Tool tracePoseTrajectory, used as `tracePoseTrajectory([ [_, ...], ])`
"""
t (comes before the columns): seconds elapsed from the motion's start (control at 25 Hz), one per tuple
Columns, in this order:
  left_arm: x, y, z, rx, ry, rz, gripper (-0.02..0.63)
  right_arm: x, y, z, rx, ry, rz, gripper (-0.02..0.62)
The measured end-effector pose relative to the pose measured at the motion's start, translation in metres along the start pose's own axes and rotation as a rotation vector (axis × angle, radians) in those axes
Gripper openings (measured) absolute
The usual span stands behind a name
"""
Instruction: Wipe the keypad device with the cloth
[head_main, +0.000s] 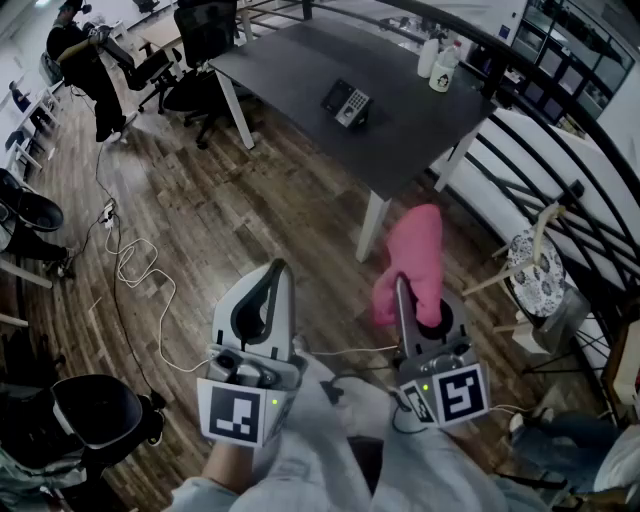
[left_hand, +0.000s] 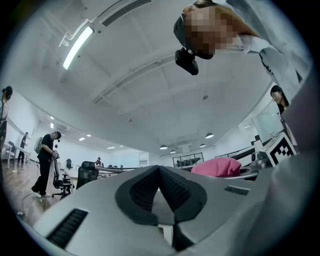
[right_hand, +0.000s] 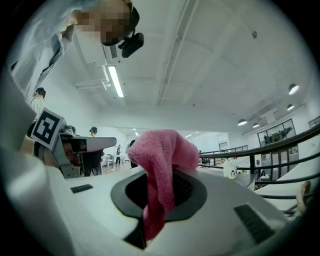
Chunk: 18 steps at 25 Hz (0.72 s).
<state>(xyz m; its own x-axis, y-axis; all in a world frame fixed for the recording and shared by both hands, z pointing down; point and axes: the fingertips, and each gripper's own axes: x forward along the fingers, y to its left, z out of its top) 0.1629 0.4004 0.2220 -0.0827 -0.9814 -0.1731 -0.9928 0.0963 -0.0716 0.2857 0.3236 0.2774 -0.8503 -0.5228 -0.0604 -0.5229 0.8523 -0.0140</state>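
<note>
Right hand-held gripper (right_hand: 160, 187) pinching cloth (right_hand: 165, 150), apparently terry

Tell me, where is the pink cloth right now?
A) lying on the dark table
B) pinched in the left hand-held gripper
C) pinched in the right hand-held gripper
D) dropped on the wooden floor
C: the pink cloth sits clamped between the jaws of the right hand-held gripper, while the left hand-held gripper is shut on nothing.

Left gripper (head_main: 275, 272) jaws together, empty; right gripper (head_main: 402, 290) clamped on cloth (head_main: 418, 250); both tilted upward.
</note>
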Motion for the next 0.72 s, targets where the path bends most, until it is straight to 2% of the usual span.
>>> tracePoseTrajectory([
  [0.72,-0.01,-0.01,0.008,0.013,-0.009,0.016,0.003,-0.013,0.004,-0.003,0.012,-0.007,0.026,0.04],
])
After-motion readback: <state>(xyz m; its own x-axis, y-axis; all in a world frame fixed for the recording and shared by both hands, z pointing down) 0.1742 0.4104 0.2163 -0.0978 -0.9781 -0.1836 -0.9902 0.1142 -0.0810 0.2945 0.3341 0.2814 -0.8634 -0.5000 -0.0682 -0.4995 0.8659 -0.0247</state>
